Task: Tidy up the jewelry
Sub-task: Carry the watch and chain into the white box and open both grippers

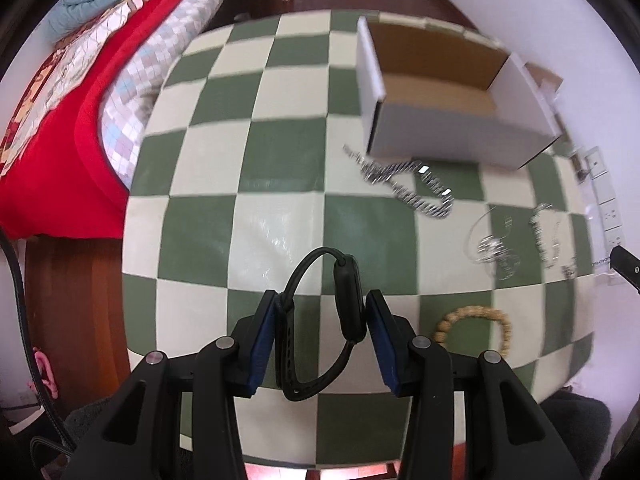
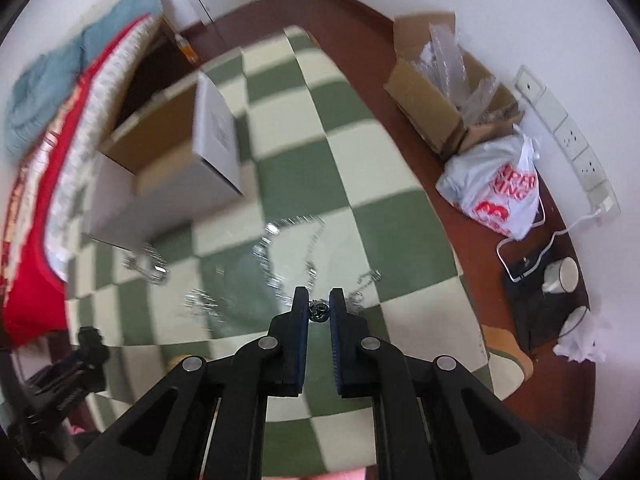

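My left tongs [image 1: 320,320] are clamped on a black rubber-strapped wristwatch [image 1: 350,308], its case against one blue pad and a fold of strap against the other, so the grip is lopsided; I judge a quick swing could twist the watch loose and drop it on the green-and-cream checkered counter [image 1: 240,160]. My right tongs [image 2: 319,310] are nearly together around a dark tangle of fine chain [image 2: 319,312]; only a few links sit between the pads, so the chain could slide out or drag the rest of the silver necklace [image 2: 288,248] into a knot. Just beside the left tongs lies a tan beaded bracelet [image 1: 472,320], and farther off a heavy silver link chain [image 1: 416,190] touching the open white cardboard box [image 1: 452,136], which a careless pass might snag.
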Tool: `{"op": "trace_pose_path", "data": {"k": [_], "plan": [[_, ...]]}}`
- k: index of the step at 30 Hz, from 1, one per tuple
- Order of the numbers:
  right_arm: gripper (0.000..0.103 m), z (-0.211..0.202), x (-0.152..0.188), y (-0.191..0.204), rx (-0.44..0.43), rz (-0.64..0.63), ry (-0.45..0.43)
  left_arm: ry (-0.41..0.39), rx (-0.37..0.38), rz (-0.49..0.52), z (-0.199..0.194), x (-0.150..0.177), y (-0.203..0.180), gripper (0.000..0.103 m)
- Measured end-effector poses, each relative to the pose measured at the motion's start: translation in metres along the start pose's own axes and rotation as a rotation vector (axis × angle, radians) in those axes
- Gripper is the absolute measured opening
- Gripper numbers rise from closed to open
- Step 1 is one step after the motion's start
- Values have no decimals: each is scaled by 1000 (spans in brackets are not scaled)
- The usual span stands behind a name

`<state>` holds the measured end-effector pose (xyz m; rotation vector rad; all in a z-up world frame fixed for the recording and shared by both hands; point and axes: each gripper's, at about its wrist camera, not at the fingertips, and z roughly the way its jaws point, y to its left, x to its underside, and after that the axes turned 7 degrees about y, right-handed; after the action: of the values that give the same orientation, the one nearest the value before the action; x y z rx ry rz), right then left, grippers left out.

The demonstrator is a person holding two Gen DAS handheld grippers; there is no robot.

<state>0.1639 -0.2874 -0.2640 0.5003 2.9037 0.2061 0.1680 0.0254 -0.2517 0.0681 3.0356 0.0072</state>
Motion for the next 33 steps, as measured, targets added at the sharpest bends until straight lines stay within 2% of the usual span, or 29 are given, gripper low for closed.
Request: {"op": "trace_pose_path", "data": {"k": [8, 14, 18, 22, 24, 26, 33], "plan": [[10, -88, -10, 30, -83, -32, -123, -108, 40, 47, -70, -17, -8, 41], [10, -147, -29, 55, -137, -73, -203, -144, 45, 75, -103, -34, -15, 41], [10, -173, -44, 77, -142, -126, -238, -153, 54, 100, -119, -49, -23, 41], [10, -189, -59, 98, -149, -170, -254, -140, 95, 107, -131, -75, -30, 41], [10, -195, -67, 109, -155, -187, -260, -110, 128, 96, -132, -91, -32, 41], [10, -196, -75, 117, -154, -195, -258, -78, 178, 79, -132, -110, -32, 41], [10, -177, -104, 146, -194, -199, -219, 22, 255, 7, -109, -163, -35, 41]]}}
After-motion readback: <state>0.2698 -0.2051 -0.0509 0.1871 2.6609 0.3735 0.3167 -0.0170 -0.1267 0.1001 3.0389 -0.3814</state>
